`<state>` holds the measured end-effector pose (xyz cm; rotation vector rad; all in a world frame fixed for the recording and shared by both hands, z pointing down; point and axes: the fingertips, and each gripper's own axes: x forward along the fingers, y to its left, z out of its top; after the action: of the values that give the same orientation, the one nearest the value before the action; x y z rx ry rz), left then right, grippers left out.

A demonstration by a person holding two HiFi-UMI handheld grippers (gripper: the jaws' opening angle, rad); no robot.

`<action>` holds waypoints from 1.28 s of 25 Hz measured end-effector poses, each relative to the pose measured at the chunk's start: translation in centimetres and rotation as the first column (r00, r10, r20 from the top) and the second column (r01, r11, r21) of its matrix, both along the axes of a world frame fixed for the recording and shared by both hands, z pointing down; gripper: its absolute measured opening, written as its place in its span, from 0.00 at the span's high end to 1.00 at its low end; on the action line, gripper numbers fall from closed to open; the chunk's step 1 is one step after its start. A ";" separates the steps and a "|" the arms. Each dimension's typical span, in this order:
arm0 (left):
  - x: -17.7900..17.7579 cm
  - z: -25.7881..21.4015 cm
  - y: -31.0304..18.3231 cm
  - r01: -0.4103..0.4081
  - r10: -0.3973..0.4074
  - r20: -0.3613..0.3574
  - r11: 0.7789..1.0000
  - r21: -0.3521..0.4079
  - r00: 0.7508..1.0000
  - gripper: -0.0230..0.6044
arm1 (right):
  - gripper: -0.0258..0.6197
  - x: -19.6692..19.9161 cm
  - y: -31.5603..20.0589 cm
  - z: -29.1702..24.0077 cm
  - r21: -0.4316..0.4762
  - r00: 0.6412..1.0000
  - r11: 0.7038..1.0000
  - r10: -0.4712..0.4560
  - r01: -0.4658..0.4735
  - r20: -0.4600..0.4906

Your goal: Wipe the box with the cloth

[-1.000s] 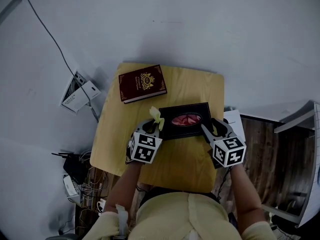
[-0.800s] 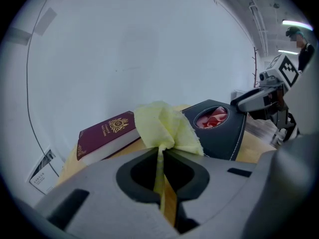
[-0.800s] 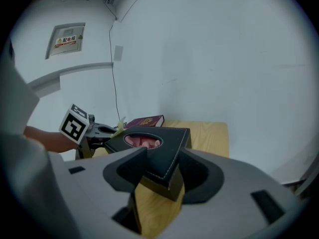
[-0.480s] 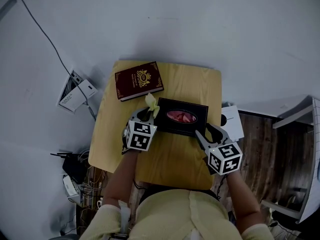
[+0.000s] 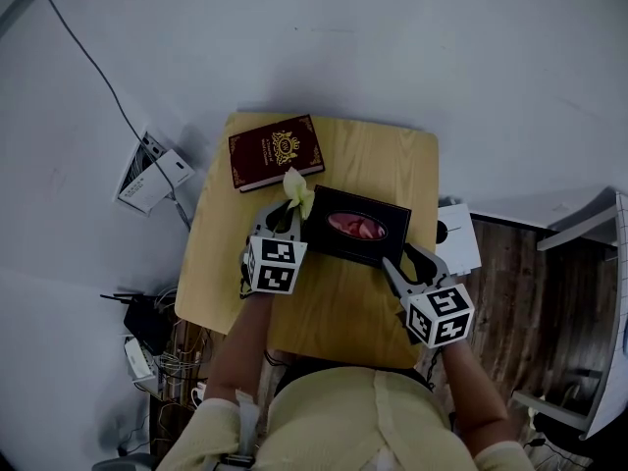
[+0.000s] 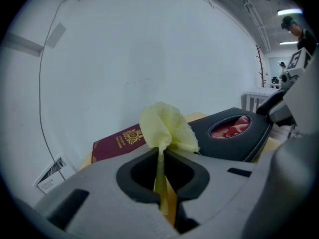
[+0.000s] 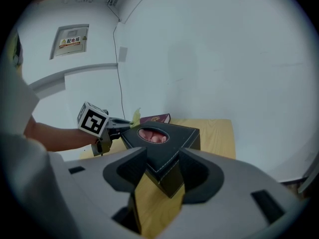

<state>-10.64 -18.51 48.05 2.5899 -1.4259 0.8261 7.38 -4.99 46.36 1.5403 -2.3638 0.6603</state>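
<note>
Left hand-held gripper [image 6: 160,154] is clamped on the yellow cloth [image 6: 167,126]. The left gripper view shows 1 strip pinched between the closed jaws, with the rest bunched up past the tips. Right hand-held gripper [image 7: 158,169] stands wide, with 1 corner of the black box [image 7: 159,146] wedged between its jaws and a pad on each side face. Only the right gripper view shows that contact; in the head view the gripper's own body covers the corner. The box sits mid-counter [image 5: 334,307], turned at an angle to the counter edges, its near-right corner in the right hand-held gripper. Can't tell from any view whether its base lies flat. All 3 views show red material [image 5: 357,227] in the oval opening on top. The head view puts the cloth just beside the box's far-left corner. The right gripper view shows the same from the side, with the cloth sticking up at the left hand-held gripper's tip. Touching or not, can't tell. A maroon book [image 5: 277,152] with a gold crest lies flat at the counter's far-left corner, near the cloth and apart from the box. Head view only: white packaging [image 5: 147,180] on the floor left of the counter. Right gripper view only: a sign [image 7: 73,40] on the wall.
</note>
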 end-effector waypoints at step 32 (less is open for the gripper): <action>3.0 4.8 11.6 -0.170 0.168 -0.026 0.975 -0.146 0.986 0.91 | 0.63 0.1 0.2 0.0 -0.001 0.998 1.000 -0.027 0.027 0.051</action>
<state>-7.61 -6.91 52.90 2.6237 -1.1065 0.8949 7.46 -4.77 46.40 1.5060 -2.4162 0.7031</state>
